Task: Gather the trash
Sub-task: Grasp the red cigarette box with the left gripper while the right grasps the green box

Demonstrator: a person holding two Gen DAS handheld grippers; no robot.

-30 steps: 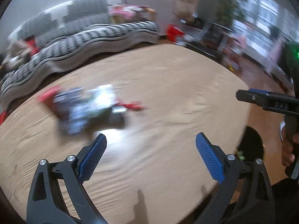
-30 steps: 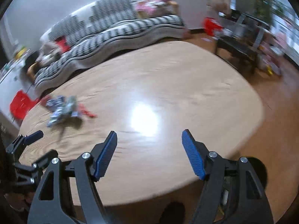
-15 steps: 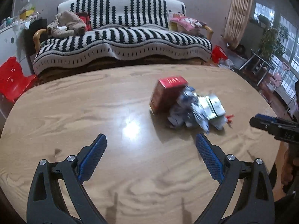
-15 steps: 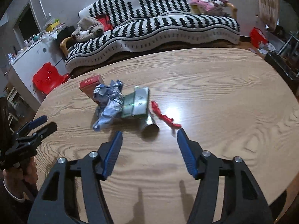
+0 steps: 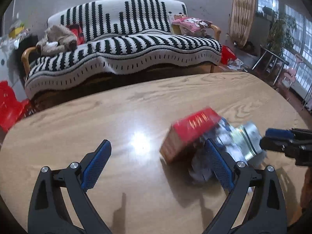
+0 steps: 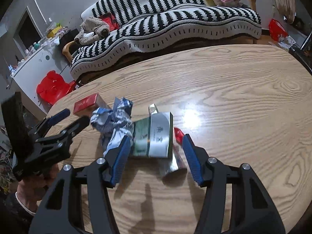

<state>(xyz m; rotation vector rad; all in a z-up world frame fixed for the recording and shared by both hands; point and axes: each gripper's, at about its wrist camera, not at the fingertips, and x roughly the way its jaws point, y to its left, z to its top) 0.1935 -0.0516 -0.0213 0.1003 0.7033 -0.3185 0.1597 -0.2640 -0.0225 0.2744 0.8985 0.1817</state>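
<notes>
A heap of trash lies on the wooden table (image 6: 234,97): a red box (image 6: 85,104), a crumpled blue-white wrapper (image 6: 115,120), a green-and-silver box (image 6: 159,124), a red wrapper strip (image 6: 177,133) and a silver foil piece (image 6: 173,165). My right gripper (image 6: 156,138) straddles the green-and-silver box. Its jaws are closing, and the pads stand clear of the box's sides. My left gripper (image 5: 157,146) is wide open over bare wood. The red box (image 5: 192,128) lies just beyond its right finger, which covers part of the wrapper (image 5: 198,167).
A black-and-white striped sofa (image 5: 124,44) runs behind the table's far edge, with a plush toy (image 6: 93,31) on it. A red child's chair (image 6: 52,86) and a white cabinet (image 6: 35,62) stand at the left. The person's hand (image 6: 35,185) holds the left gripper.
Both grippers have swung toward the trash heap and come closer to it. The right jaws have narrowed and now flank the green-and-silver box. The left jaws remain wide.
</notes>
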